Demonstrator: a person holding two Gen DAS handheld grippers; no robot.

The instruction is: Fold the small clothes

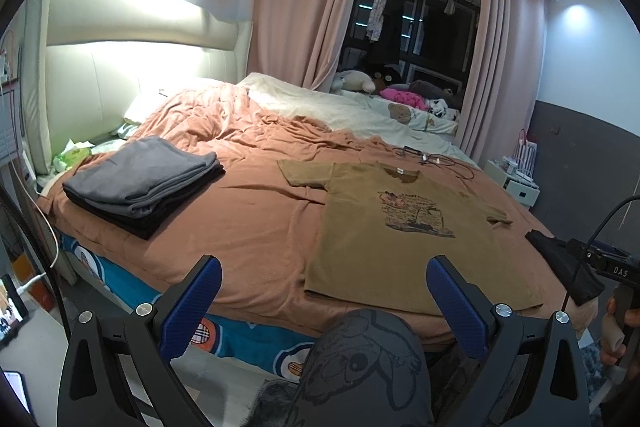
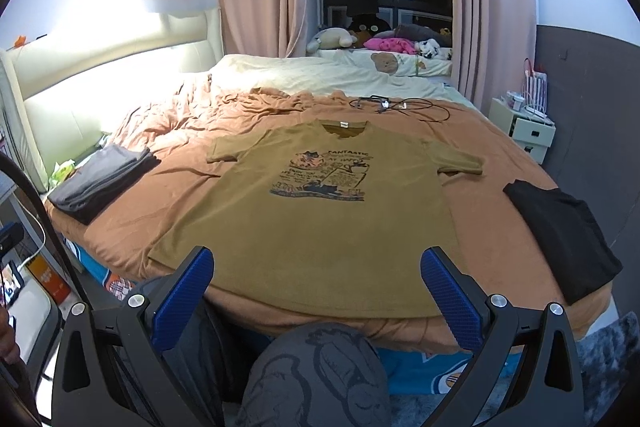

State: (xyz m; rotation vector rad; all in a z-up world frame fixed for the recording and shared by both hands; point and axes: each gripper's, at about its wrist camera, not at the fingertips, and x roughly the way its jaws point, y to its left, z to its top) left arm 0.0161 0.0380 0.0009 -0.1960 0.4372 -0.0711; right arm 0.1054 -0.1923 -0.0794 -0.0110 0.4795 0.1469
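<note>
An olive-brown T-shirt (image 1: 404, 231) (image 2: 320, 211) with a dark print lies spread flat, front up, on the orange-brown bedspread (image 1: 248, 223) (image 2: 132, 223), collar away from me. My left gripper (image 1: 324, 279) hangs open off the near bed edge, left of the shirt's hem. My right gripper (image 2: 316, 271) is open too, held just before the hem's middle. Nothing sits between either pair of blue pads. The right gripper's body (image 1: 612, 267) shows at the left wrist view's right edge.
A folded stack of grey and black clothes (image 1: 144, 179) (image 2: 100, 179) rests on the bed's left. A black garment (image 2: 564, 235) (image 1: 568, 267) lies at the right edge. Cables (image 2: 400, 105) lie beyond the collar. A person's patterned knee (image 1: 360, 367) (image 2: 316, 375) is below the grippers. A white nightstand (image 2: 524, 127) stands right.
</note>
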